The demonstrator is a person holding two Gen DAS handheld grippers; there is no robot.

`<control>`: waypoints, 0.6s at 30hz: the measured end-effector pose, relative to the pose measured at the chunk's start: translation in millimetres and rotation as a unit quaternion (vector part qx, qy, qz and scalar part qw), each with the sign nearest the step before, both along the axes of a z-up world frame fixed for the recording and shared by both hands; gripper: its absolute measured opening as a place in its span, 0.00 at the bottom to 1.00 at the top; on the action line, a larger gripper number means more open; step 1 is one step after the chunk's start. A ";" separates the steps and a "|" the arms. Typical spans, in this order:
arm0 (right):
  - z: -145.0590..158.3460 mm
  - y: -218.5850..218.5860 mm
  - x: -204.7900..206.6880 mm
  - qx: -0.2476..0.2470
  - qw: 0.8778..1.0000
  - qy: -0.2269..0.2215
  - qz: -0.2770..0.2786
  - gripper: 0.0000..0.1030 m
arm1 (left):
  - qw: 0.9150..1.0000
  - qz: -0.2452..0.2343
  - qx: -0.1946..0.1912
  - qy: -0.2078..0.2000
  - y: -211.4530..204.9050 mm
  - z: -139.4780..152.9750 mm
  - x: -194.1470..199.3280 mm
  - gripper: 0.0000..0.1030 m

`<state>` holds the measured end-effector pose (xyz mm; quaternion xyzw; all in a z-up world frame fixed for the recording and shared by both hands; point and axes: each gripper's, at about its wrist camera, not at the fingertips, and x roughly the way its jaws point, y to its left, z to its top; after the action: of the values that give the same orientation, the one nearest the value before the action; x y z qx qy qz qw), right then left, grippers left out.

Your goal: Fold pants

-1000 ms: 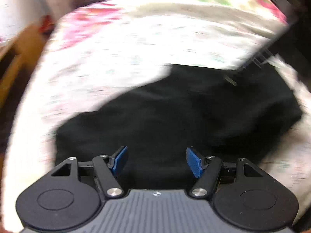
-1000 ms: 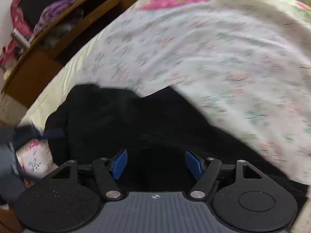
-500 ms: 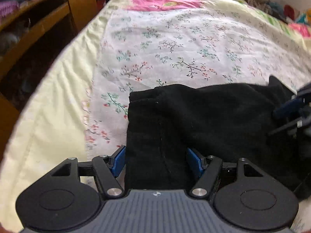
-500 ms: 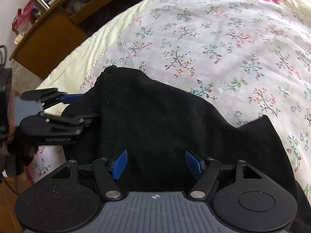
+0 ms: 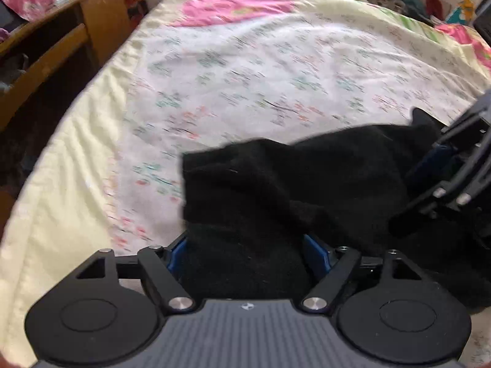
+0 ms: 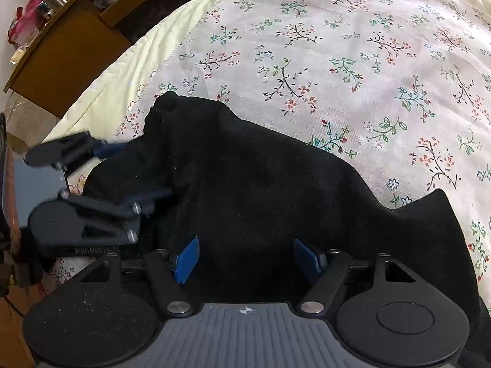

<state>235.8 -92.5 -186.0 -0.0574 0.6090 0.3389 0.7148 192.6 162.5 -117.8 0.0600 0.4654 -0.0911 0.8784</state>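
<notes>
Black pants lie bunched on a floral bed sheet, their folds lost in the dark cloth. The left gripper has just been opening its fingers, fabric between the blue pads; whether they still press is unclear. The right gripper has fingers apart over the cloth, also widening.

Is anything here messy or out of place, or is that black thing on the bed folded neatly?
Not neatly yet. The black pants lie bunched on the floral bedsheet, with lumpy ridges and one corner sticking up at the right edge. Nothing looks torn or spilled. The shelf beside the bed is cluttered.
</notes>
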 end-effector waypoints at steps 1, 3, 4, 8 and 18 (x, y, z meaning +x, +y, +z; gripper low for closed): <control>-0.9 0.6 0.2 0.000 1.000 0.000 0.001 0.50 | 1.000 0.000 0.019 -0.014 1.7 1.5 0.0 0.84; -2.3 0.3 0.0 0.001 1.000 0.001 -0.002 0.51 | 1.000 -0.010 0.022 -0.014 6.6 -0.3 4.6 0.85; -3.1 0.4 -0.1 0.001 1.000 0.001 -0.003 0.52 | 1.000 -0.017 0.005 0.000 10.2 -3.8 10.1 0.85; -1.5 1.2 -0.6 0.002 1.000 -0.001 -0.004 0.51 | 0.994 -0.020 -0.093 0.060 34.5 -20.5 34.3 0.88; 0.3 -8.9 -5.4 0.017 0.999 0.009 -0.033 0.52 | 0.980 -0.066 -0.170 0.081 36.1 0.5 18.9 0.77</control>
<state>230.4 -101.4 -185.7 -0.0223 0.6112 0.3256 0.7211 211.5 198.7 -117.3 -0.0668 0.5076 -0.2309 0.8274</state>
